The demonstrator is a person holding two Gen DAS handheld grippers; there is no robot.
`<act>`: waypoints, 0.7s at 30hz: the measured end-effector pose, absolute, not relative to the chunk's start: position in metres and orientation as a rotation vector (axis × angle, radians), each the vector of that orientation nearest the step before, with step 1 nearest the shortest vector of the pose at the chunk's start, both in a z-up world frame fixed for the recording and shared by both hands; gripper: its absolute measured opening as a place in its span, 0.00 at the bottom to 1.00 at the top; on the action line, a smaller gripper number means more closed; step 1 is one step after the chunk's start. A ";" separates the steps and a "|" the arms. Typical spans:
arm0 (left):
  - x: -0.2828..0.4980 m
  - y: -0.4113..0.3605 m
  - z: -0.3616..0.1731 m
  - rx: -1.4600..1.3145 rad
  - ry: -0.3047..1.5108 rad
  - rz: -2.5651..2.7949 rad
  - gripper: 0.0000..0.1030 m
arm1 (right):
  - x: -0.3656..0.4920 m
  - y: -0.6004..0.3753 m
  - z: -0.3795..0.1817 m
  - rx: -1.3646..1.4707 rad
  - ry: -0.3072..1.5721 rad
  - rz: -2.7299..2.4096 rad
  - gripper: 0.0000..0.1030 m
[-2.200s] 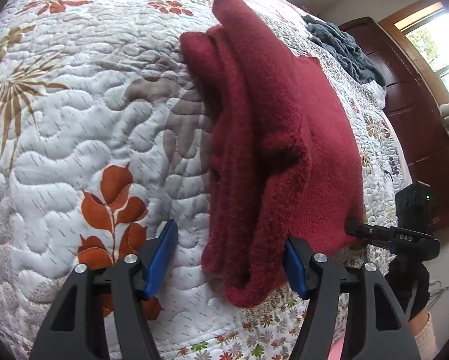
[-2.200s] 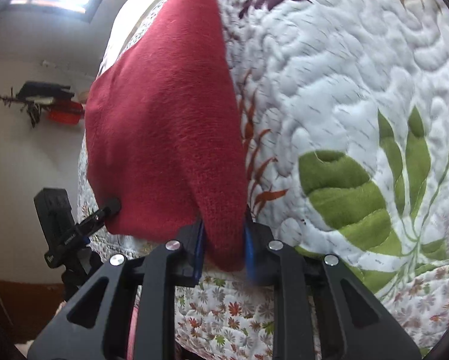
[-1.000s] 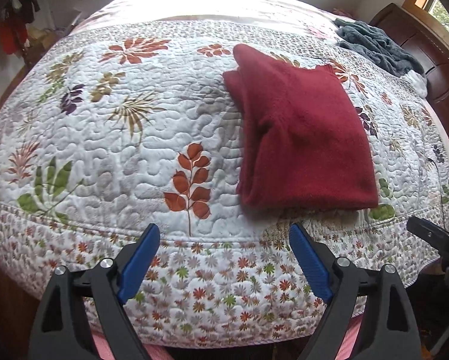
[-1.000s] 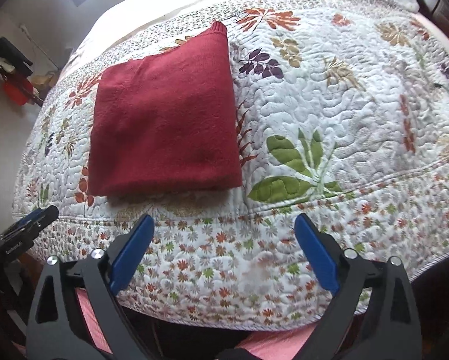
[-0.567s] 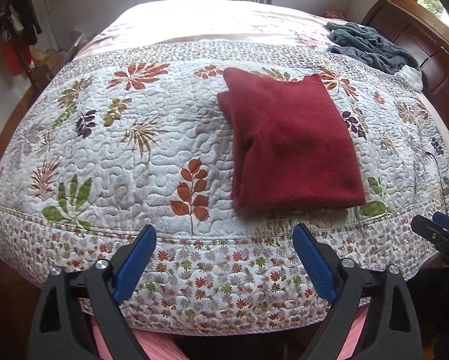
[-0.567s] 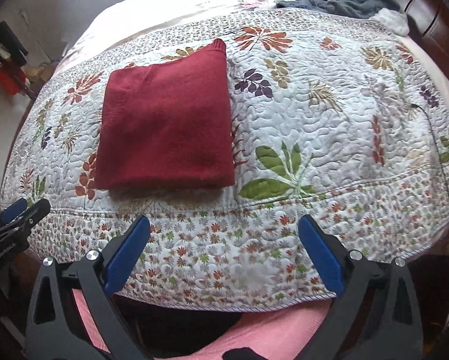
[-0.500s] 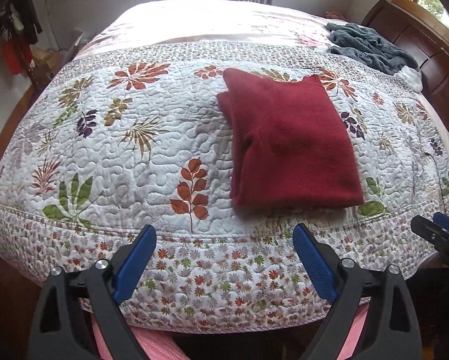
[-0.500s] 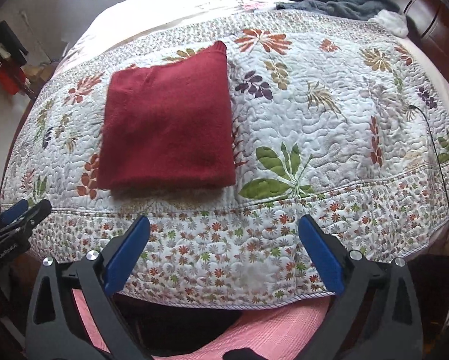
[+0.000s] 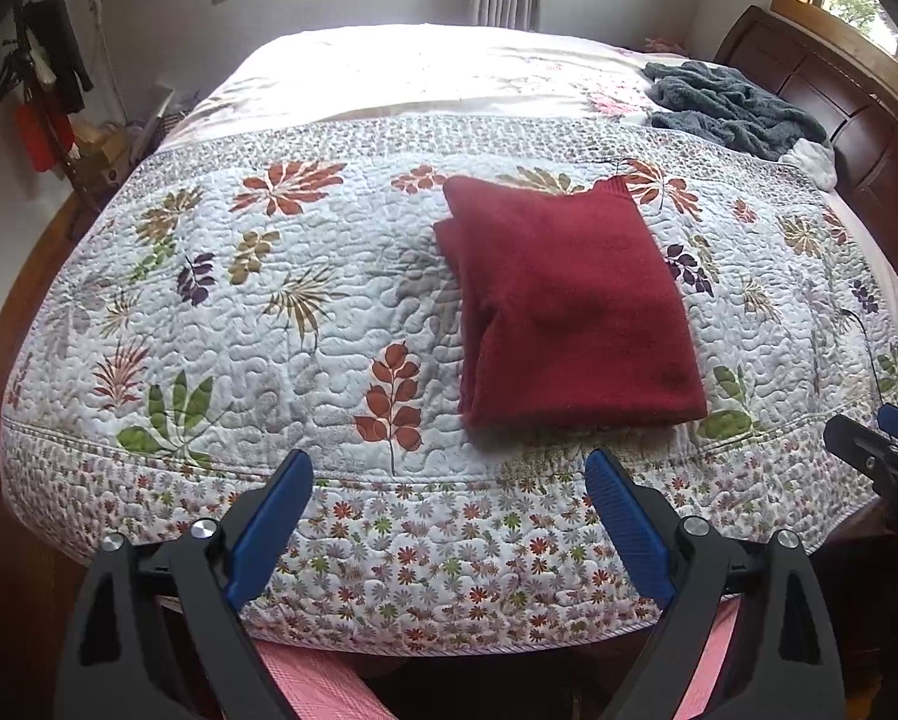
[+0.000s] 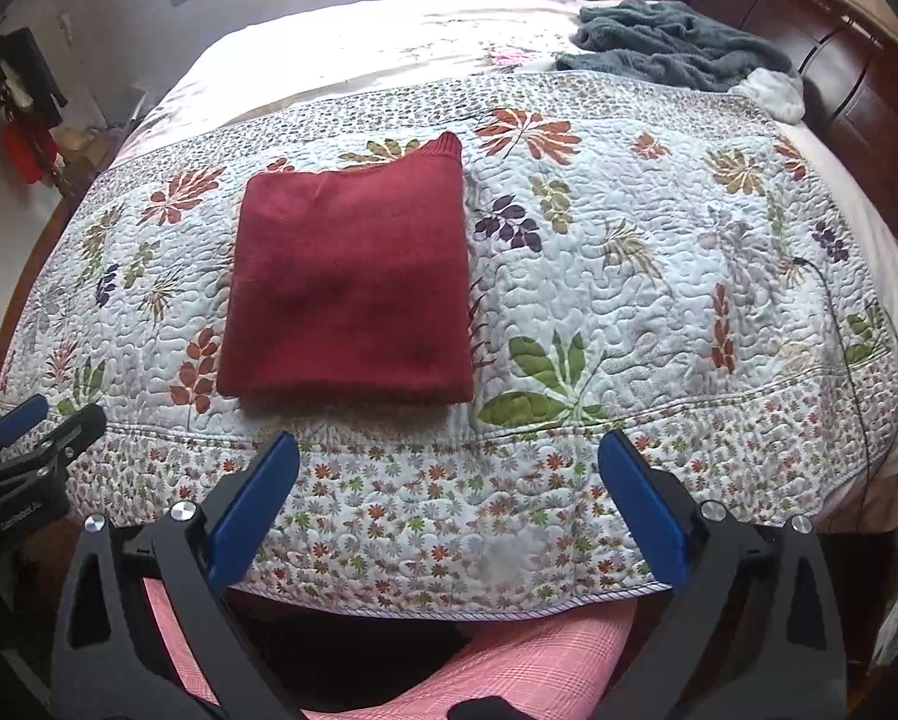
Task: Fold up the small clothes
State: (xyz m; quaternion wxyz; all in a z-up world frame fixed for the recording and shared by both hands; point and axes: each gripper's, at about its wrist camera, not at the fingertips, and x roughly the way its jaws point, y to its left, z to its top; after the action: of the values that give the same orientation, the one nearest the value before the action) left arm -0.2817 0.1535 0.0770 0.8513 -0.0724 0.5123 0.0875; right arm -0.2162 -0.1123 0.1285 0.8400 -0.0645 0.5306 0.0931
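We see the red sweater (image 9: 574, 306) folded flat on the floral quilt (image 9: 257, 312), near its front edge. Our left gripper (image 9: 449, 483) and right gripper (image 10: 449, 462) both hang spread wide, empty, off the bed's edge, well apart from it. Grey blanket (image 10: 664, 45) lies far back by the headboard (image 10: 856, 60).

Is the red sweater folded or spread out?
Folded: the sweater lies as a compact rectangle on the quilt, layered edges showing.

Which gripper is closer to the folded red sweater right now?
Roughly equal, perhaps left. Left gripper and right gripper both hang open off the bed edge, clear of the red sweater.
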 end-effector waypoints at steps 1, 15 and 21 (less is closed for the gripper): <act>-0.281 0.153 0.079 -0.157 1.077 0.181 0.90 | -0.216 -0.112 0.129 -0.141 1.121 0.193 0.96; -0.267 0.140 0.086 -0.123 1.074 0.179 0.90 | -0.203 -0.111 0.131 -0.127 1.131 0.200 0.96; -0.261 0.134 0.086 -0.100 1.082 0.176 0.90 | -0.197 -0.114 0.126 -0.127 1.145 0.187 0.96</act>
State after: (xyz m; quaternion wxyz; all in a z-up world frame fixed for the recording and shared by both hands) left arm -0.2609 0.1338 0.0859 0.8524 -0.0477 0.5140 0.0835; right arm -0.1967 -0.1144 0.1263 0.8345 -0.0598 0.5406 0.0881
